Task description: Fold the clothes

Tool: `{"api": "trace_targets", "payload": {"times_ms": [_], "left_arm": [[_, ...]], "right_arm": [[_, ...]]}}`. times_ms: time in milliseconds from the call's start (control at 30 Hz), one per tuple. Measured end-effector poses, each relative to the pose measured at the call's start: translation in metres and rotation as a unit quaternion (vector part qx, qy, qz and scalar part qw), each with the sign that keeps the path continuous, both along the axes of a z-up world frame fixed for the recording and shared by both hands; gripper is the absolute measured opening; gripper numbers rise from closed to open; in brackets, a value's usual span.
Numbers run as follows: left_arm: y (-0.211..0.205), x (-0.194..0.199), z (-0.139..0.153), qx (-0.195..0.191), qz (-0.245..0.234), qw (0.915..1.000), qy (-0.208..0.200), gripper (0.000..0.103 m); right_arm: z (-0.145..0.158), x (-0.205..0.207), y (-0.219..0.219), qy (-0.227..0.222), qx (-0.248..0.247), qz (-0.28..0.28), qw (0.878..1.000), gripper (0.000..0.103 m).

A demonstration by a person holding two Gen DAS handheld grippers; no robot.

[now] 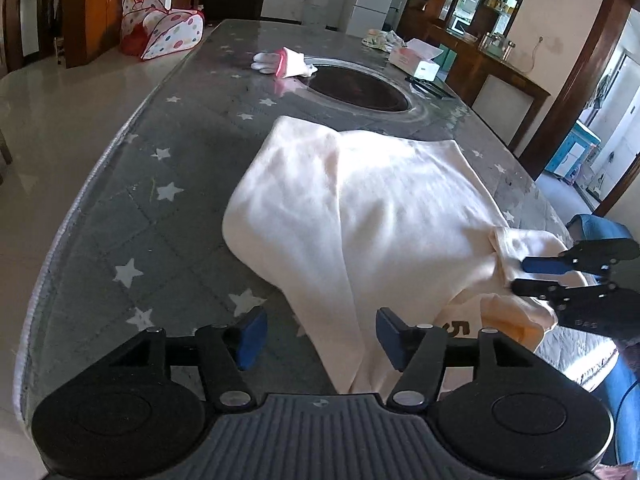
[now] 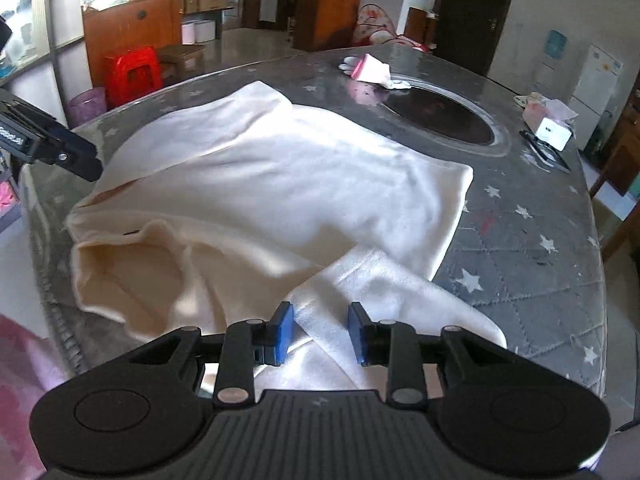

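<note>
A cream-white garment lies partly folded on the grey star-patterned table. Its near part hangs over the front edge. My left gripper is open at that edge; the hanging cloth passes between its blue pads, close to the right one, and is not pinched. My right gripper stands open over a white sleeve at the garment's near right corner, and its pads do not press on the cloth. One finger of the left gripper shows at the left edge of the right wrist view.
A dark round inset sits in the table beyond the garment. White gloves with a pink item lie at its far side. A tissue box stands at the far right. Bare tabletop lies left of the garment.
</note>
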State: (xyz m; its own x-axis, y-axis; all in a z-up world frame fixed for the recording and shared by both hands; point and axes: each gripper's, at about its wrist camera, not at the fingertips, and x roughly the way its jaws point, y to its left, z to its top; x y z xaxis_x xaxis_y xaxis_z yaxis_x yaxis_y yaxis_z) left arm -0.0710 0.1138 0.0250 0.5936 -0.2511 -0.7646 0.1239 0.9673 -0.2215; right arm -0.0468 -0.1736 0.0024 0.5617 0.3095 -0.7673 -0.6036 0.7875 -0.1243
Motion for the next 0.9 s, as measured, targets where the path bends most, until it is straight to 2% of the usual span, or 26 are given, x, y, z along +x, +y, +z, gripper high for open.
{"api": "trace_targets", "payload": {"times_ms": [33, 100, 133, 300, 500, 600, 767, 833, 900], "left_arm": [[-0.002, 0.001, -0.001, -0.001, -0.002, 1.0000, -0.001, 0.070], [-0.006, 0.003, -0.001, 0.002, -0.005, 1.0000, -0.003, 0.070], [-0.008, 0.004, -0.002, 0.003, -0.007, 1.0000, -0.004, 0.070], [-0.014, 0.011, -0.005, 0.002, -0.011, 0.9999, -0.001, 0.071], [-0.019, 0.020, -0.005, 0.009, -0.015, 0.9998, -0.005, 0.073], [-0.021, 0.025, -0.004, 0.019, -0.018, 0.9996, -0.011, 0.073], [-0.025, 0.038, 0.000, 0.026, -0.019, 0.9993, -0.019, 0.073], [-0.027, 0.045, 0.001, 0.029, -0.019, 0.9991, -0.024, 0.073], [-0.029, 0.053, 0.003, 0.037, -0.018, 0.9987, -0.030, 0.073]], "right_arm": [[-0.001, 0.000, 0.000, -0.003, 0.001, 0.000, 1.000, 0.018], [0.001, 0.000, -0.006, -0.016, 0.005, -0.012, 1.000, 0.006], [0.002, -0.001, -0.009, -0.023, 0.007, -0.019, 1.000, 0.004], [0.022, -0.001, -0.049, -0.078, 0.002, -0.098, 0.992, 0.003], [0.035, 0.002, -0.110, -0.120, -0.026, -0.212, 0.969, 0.003], [0.033, 0.003, -0.131, -0.124, -0.051, -0.251, 0.959, 0.003], [0.024, 0.005, -0.147, -0.118, -0.077, -0.288, 0.947, 0.012], [0.025, 0.006, -0.146, -0.118, -0.067, -0.286, 0.948, 0.023], [0.025, 0.006, -0.138, -0.119, -0.060, -0.272, 0.953, 0.028]]}}
